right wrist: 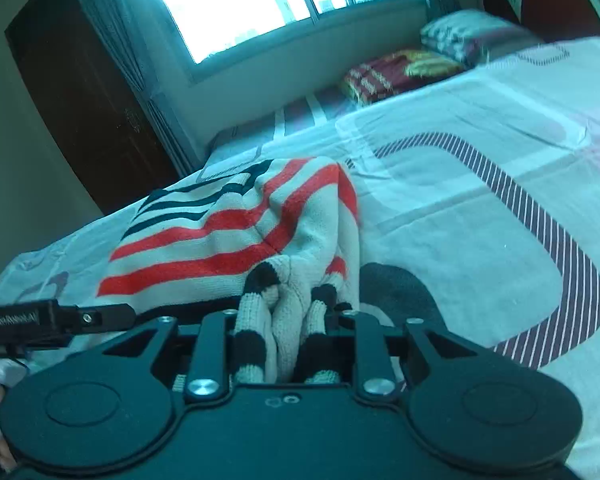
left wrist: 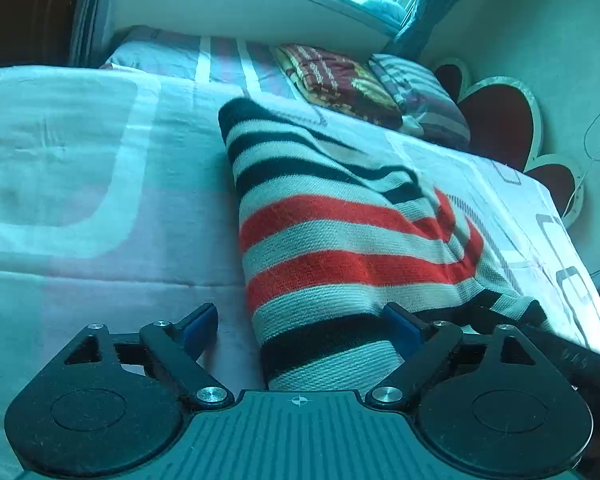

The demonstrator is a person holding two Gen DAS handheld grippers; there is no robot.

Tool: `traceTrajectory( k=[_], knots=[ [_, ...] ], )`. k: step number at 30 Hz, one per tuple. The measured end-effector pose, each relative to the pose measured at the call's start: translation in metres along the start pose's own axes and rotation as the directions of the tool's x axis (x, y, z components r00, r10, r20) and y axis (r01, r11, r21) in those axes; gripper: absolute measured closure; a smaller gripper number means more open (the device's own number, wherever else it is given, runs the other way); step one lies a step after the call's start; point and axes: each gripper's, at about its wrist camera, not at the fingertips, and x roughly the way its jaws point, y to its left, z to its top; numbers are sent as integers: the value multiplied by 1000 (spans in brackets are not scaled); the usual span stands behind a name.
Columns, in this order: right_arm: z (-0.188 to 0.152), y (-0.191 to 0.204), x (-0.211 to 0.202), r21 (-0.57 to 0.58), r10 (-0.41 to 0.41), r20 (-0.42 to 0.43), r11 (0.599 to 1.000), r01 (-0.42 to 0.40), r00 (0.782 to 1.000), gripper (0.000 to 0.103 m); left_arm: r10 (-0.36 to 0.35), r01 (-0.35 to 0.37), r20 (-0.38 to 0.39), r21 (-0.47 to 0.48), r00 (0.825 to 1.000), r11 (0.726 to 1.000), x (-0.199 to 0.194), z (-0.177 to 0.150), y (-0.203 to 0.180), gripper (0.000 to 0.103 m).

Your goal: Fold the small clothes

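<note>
The left wrist view shows the left tool (left wrist: 300, 326) spread wide, its jaws straddling the near end of the striped knit sweater (left wrist: 340, 240) on the bed (left wrist: 100, 264) without pressing it. The right wrist view alone shows the grip — the right tool (right wrist: 290, 320) pinches a bunched fold of sweater. Farther right lie a folded blanket (right wrist: 400, 72) and a pillow (right wrist: 472, 34) — well apart.

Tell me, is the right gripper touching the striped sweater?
Touching. The right wrist view shows bunched folds of the striped sweater pinched inside the right gripper.
</note>
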Motion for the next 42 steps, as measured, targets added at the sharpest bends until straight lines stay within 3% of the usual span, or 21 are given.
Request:
traceTrajectory(
  k=[3,9,11,13,15,17,20,22,23,26,29,33,36,37,39,40,42],
  knots=[
    [7,-18,-24,130,45,19,990,-47,999,61,-22,22,51,1,998,1000,-25,-6,3,14],
    [-18,-48,-69,290,122,26,949,-124,992,63,-36,37,51,-20,998,999,-45,-31,13,14],
    [-25,-46,-69,299,138,17,944,-137,990,65,-36,38,44,-43,998,998,-41,-37,18,14],
    [-31,-47,-62,327,134,-20,937,-120,991,87,-36,39,42,-61,998,997,-39,-39,20,14],
    [-43,-63,-50,432,146,-46,895,-112,988,88,-22,24,41,-36,999,999,-36,-42,19,14],
    [-54,-82,-43,521,202,-28,839,-158,979,90,-21,22,29,-32,999,999,-36,-41,18,14],
    [-34,-69,-64,390,163,20,907,-158,986,71,4,-6,79,31,997,999,-51,-27,13,14],
    [-13,-62,-73,293,121,93,945,-143,988,43,-8,5,103,36,995,999,-52,-12,14,14],
    [-1,-61,-68,280,126,106,948,-151,986,43,-4,0,109,34,994,999,-48,-2,15,14],
    [37,-59,-34,244,137,92,957,-156,986,50,-3,-3,117,49,993,999,-27,27,16,14],
    [67,-61,14,228,142,35,963,-147,989,64,-28,24,98,41,995,999,-2,51,22,14],
    [81,-63,57,206,157,-38,968,-146,987,70,-39,36,39,59,999,998,29,65,26,14],
    [81,-57,64,178,176,-47,970,-165,983,70,-56,56,0,48,998,997,42,66,29,14],
    [82,-52,62,147,190,-39,972,-183,981,79,-53,54,-14,53,998,997,45,64,28,14],
    [81,-32,48,-19,127,11,992,-126,992,93,-43,44,-14,71,999,997,46,61,25,14],
    [78,-19,38,-132,90,50,988,-83,995,94,-38,38,-6,84,999,996,45,60,23,14],
    [66,4,34,-344,20,103,939,17,994,94,-8,7,8,126,1000,992,45,61,16,14]
  ],
)
